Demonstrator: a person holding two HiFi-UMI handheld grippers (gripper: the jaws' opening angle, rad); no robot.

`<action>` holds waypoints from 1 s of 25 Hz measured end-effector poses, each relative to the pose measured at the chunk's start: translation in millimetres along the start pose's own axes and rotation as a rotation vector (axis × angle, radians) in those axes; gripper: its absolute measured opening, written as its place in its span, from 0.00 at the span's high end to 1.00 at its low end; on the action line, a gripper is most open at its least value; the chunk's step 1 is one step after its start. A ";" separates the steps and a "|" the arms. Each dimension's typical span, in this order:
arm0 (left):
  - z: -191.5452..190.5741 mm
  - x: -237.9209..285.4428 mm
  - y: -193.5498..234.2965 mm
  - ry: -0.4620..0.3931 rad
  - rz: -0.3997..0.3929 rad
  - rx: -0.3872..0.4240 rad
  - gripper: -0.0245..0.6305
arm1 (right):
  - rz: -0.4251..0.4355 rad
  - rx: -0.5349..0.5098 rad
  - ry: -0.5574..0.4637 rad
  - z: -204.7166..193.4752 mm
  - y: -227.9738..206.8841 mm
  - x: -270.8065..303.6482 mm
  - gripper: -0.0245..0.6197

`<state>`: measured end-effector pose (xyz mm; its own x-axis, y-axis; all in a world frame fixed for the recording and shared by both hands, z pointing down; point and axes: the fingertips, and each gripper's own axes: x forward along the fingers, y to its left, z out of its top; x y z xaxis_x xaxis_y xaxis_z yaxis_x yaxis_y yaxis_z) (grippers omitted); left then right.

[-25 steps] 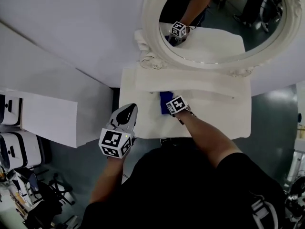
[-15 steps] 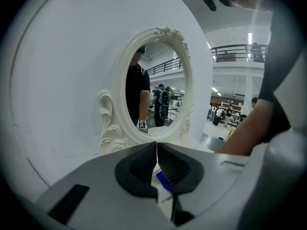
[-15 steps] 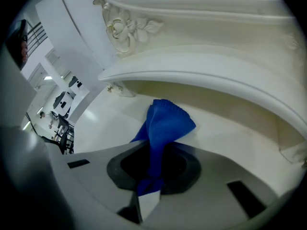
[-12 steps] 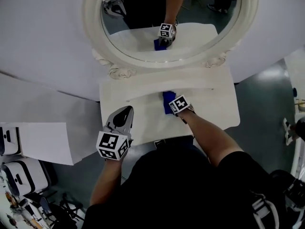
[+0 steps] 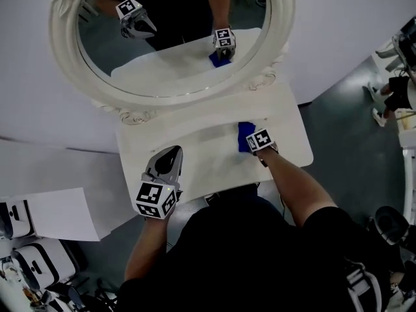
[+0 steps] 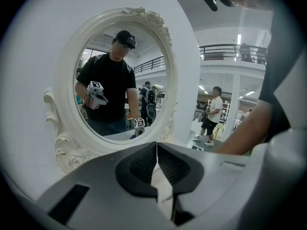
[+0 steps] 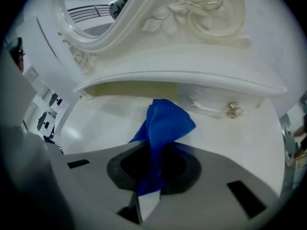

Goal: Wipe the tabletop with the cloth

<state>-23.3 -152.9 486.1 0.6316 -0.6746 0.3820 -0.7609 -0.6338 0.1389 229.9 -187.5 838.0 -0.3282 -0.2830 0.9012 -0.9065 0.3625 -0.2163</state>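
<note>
A blue cloth (image 5: 246,136) (image 7: 163,128) lies against the white tabletop (image 5: 208,155) (image 7: 96,123) toward its right side. My right gripper (image 5: 252,140) (image 7: 152,169) is shut on the cloth, whose free end spreads out ahead of the jaws near the raised back shelf. Near the table's front left corner my left gripper (image 5: 168,163) (image 6: 157,169) is held over the edge, jaws shut with nothing between them. It points at the oval mirror (image 6: 120,80).
A white ornate mirror frame (image 5: 166,99) rises behind the raised shelf (image 7: 192,78), which carries a small knob (image 7: 233,110). White panels (image 5: 58,210) lie on the floor at the left. The person's body fills the near side. The mirror shows people farther back in the hall.
The right gripper has slid the cloth rightward along the tabletop. The head view has swung, so the table and mirror now sit tilted. The left gripper has hardly moved.
</note>
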 end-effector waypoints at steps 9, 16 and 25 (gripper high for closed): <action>11.8 49.7 -40.8 0.014 -0.067 0.021 0.94 | -0.112 0.172 -0.036 -41.7 -119.0 -45.4 0.90; 18.7 72.4 -59.3 0.022 -0.102 0.033 0.94 | -0.166 0.266 -0.052 -66.8 -168.1 -71.1 0.90; 23.2 86.9 -73.4 0.018 -0.125 0.040 0.94 | -0.198 0.287 -0.049 -84.4 -192.7 -83.6 0.90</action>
<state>91.0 -173.7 487.9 0.7183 -0.5825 0.3805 -0.6695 -0.7276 0.1498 454.4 -158.8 836.0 -0.1451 -0.3675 0.9186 -0.9892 0.0342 -0.1426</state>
